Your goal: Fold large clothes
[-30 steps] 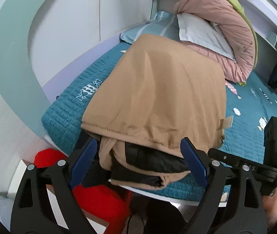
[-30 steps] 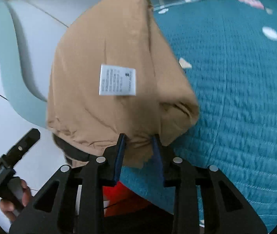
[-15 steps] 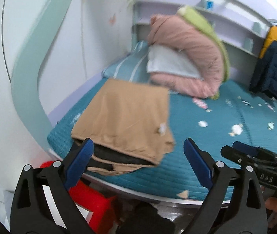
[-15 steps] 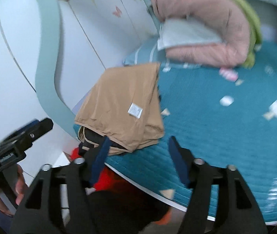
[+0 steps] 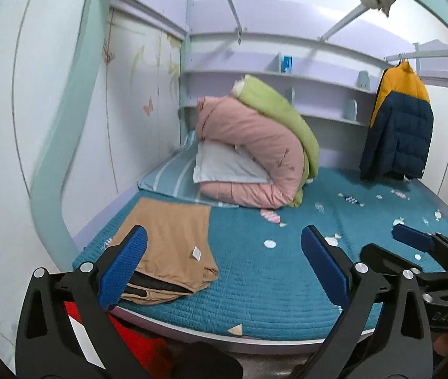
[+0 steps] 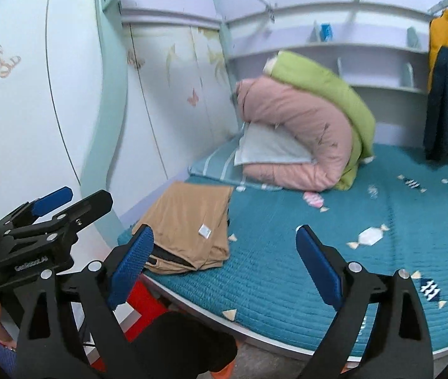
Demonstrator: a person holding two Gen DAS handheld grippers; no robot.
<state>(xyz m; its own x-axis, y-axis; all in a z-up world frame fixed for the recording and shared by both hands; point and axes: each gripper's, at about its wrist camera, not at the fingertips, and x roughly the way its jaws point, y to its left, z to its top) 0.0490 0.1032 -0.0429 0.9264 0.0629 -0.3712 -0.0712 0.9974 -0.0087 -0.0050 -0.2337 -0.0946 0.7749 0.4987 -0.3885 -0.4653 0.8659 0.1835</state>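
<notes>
A tan garment (image 5: 170, 243) with a dark lining lies folded on the near left corner of the teal bed (image 5: 271, 287); a small white label shows on top. It also shows in the right wrist view (image 6: 189, 224). My left gripper (image 5: 224, 268) is open and empty, held back from the bed edge. My right gripper (image 6: 227, 262) is open and empty too, off the bed. Each gripper shows in the other's view: the right one (image 5: 413, 246) and the left one (image 6: 56, 205).
A rolled pink and green quilt (image 5: 255, 158) with a pale pillow lies at the head of the bed. A navy and yellow jacket (image 5: 397, 126) hangs at the right. A red stool (image 5: 135, 344) stands below the bed's near edge. A pale green bed frame post (image 5: 62, 145) rises at left.
My right gripper let go of the tan garment and opened. Both grippers drew back and up from the bed. The garment now lies folded flat.
</notes>
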